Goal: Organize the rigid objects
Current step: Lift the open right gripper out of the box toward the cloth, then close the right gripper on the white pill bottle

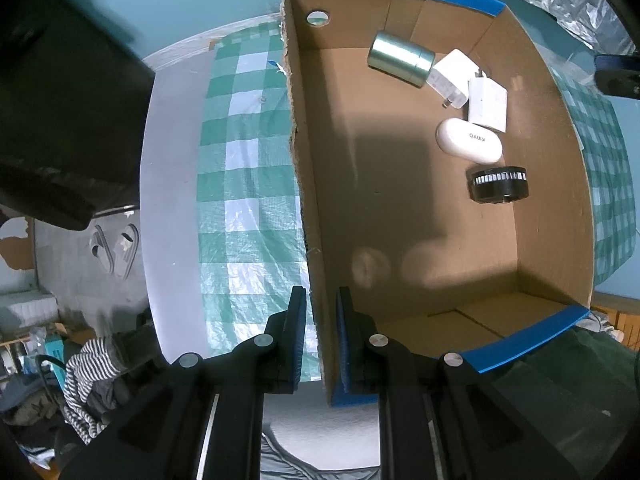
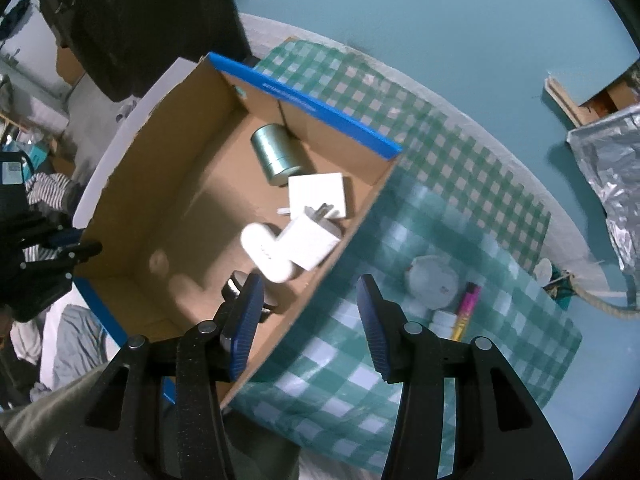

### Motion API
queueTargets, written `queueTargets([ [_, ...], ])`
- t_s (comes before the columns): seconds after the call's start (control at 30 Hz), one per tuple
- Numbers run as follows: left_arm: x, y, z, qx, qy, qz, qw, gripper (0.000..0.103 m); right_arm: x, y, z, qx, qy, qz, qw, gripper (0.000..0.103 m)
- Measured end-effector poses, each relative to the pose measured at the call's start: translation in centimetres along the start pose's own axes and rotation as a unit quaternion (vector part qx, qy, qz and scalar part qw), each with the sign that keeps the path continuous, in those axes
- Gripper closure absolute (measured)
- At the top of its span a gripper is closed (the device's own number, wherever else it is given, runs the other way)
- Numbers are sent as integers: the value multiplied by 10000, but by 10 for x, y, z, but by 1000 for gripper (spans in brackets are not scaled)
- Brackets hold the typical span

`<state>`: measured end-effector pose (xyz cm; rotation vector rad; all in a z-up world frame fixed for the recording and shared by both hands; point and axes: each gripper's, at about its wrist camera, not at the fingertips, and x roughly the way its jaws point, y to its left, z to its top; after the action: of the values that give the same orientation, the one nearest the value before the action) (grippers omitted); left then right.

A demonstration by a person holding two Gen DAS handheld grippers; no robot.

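An open cardboard box (image 1: pixel 536 168) with blue edges stands on a green checked cloth (image 1: pixel 240 184). Inside lie a green metal tin (image 1: pixel 400 58), two white chargers (image 1: pixel 450 76) (image 1: pixel 488 104), a white oval case (image 1: pixel 468 140) and a black round part (image 1: pixel 500 184). My left gripper (image 1: pixel 321 312) is shut on the box's left wall, one pad on each side. My right gripper (image 2: pixel 310 308) hangs open over the box's right wall (image 2: pixel 352 240), nothing between its pads. The tin (image 2: pixel 278 156), the white case (image 2: pixel 266 256) and the black part (image 2: pixel 236 288) lie below it.
On the cloth (image 2: pixel 400 360) right of the box lie a white round lid (image 2: pixel 432 282), a pink and yellow marker (image 2: pixel 466 310) and a small white bottle (image 2: pixel 442 320). A crinkled foil bag (image 2: pixel 612 184) sits at the far right. Clothes (image 1: pixel 84 380) lie beyond the table's left edge.
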<state>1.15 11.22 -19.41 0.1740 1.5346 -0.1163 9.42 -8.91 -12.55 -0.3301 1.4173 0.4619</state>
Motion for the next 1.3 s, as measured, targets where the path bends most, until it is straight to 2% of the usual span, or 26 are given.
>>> queueTargets([
  [0.33,2,-5,-1,-45,38,89,9999,89,-15,-36,-18,200,-34,-94,9997,55],
  [0.57,4,-6,-2,-95,70,136,9998,89,-5,-69,-34,459,103,-111,9988,55],
  [0.7,4,-10,-3,-35,61,223,9997,89,13,-94,-41,720,150,-38,9973,55],
  [0.97,3,-9,-5,-110,58,260,9996,89,77,-152,-62,1471,605,12,9873,55],
  [1.1,3,-10,-6,-133,63,276,9995,89,100,-165,-68,1616,679,-24,9845,55],
  [1.3,2,-11,-7,-159,72,308,9994,89,123,-164,-71,1497,679,-51,9864,55],
])
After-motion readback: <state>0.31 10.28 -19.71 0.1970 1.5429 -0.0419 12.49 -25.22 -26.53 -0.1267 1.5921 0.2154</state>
